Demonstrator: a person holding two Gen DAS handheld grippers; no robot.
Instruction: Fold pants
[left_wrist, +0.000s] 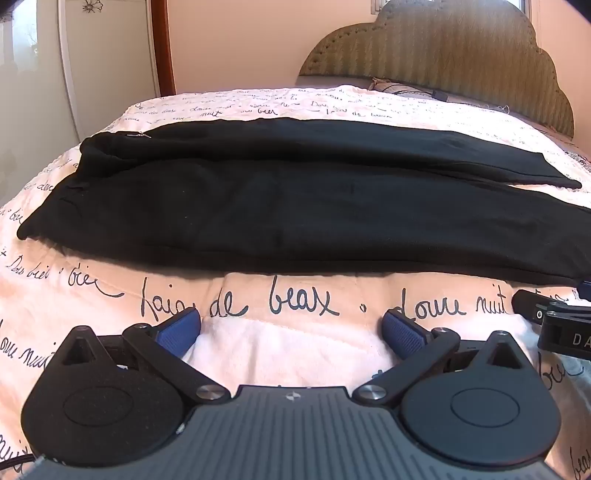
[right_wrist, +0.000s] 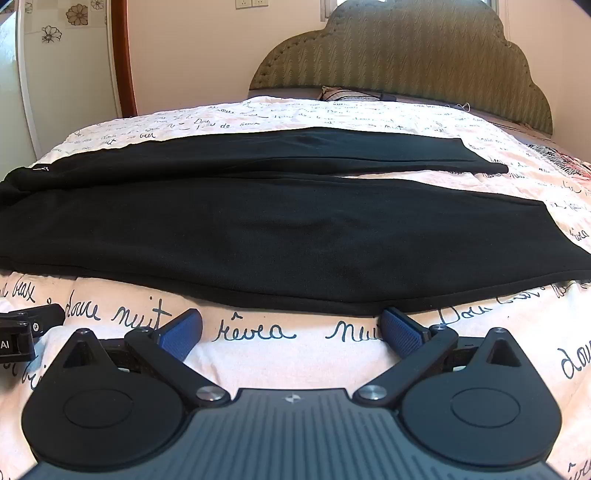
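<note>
Black pants (left_wrist: 288, 206) lie flat across the bed, waist to the left with a small zipper pull (left_wrist: 139, 136), the two legs running right and splitting apart toward the cuffs (right_wrist: 480, 162). In the right wrist view the pants (right_wrist: 280, 236) fill the middle. My left gripper (left_wrist: 291, 325) is open above the bedspread, just short of the pants' near edge, nothing between its blue pads (left_wrist: 177, 332). My right gripper (right_wrist: 291, 328) is also open, its right pad (right_wrist: 400, 330) almost at the near hem of the front leg.
The bed carries a white quilt (left_wrist: 295, 354) printed with dark script. A padded olive headboard (left_wrist: 443, 55) and a pillow (left_wrist: 391, 85) are at the far right; a white door and wooden frame (left_wrist: 162, 44) stand at the left. Each view catches the other gripper's edge (left_wrist: 554, 325).
</note>
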